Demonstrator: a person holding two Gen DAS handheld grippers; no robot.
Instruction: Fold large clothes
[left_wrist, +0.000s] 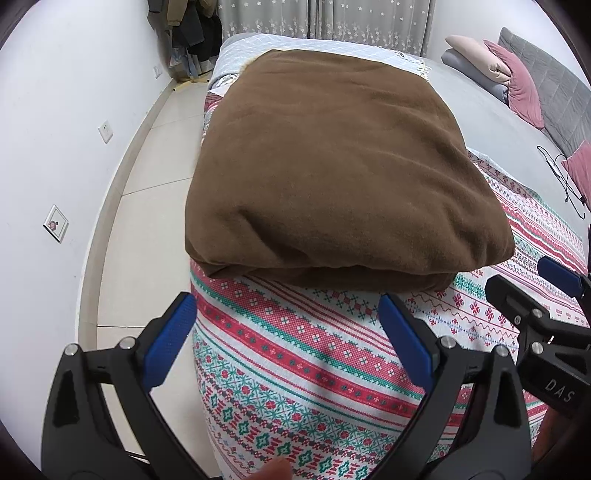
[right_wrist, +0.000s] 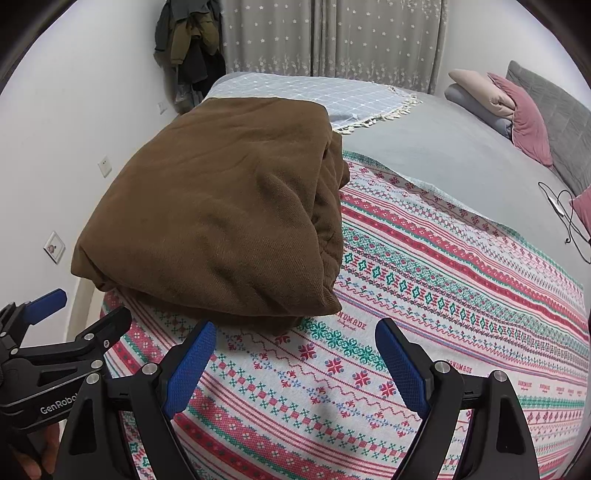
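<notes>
The thick brown fleece garment, folded into a bulky rectangle, fills the centre of the left wrist view, lying on the red, green and white patterned woven bedspread. Below it both grippers hover: left gripper spread wide and empty, right gripper likewise gaping, gripping nothing.

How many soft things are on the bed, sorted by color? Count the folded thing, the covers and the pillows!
Brown: 1, the folded brown garment.
Red and green patterned: 1, the patterned cover.
Pale blue checked: 1, the fringed throw.
Pink: 3, pink pillows, one only partly in view.
Grey: 1, a grey pillow.
Total: 7
</notes>
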